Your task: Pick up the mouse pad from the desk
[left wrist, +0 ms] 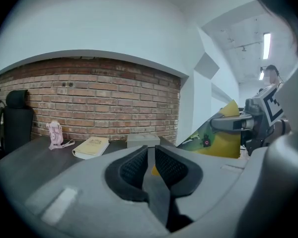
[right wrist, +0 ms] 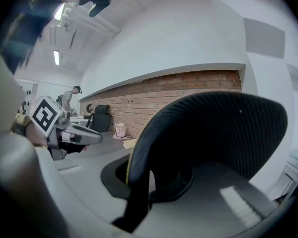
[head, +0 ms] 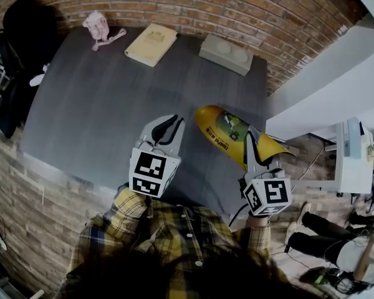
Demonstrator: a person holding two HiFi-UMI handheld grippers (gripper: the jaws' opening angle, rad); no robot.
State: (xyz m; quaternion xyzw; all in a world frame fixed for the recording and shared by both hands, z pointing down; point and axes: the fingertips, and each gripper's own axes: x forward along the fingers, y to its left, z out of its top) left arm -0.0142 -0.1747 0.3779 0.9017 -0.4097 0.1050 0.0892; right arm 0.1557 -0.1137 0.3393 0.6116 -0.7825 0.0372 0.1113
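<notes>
The mouse pad (head: 227, 132) is yellow with a green print and hangs tilted above the right part of the dark desk (head: 93, 111). My right gripper (head: 254, 143) is shut on its near right end. In the right gripper view the pad's black mesh underside (right wrist: 213, 133) fills the middle, with its edge running down through the right gripper (right wrist: 144, 180). My left gripper (head: 167, 128) hovers just left of the pad, apart from it. Its pads (left wrist: 171, 167) stand a narrow slit apart, with nothing pressed between them. From the left gripper (left wrist: 150, 157) the pad (left wrist: 213, 140) shows at the right.
At the desk's far edge, along the brick wall, lie a pink toy (head: 98, 27), a cream book (head: 151, 43) and a flat grey box (head: 225, 53). A black chair (head: 25, 36) stands at the far left. A white wall borders the desk's right side.
</notes>
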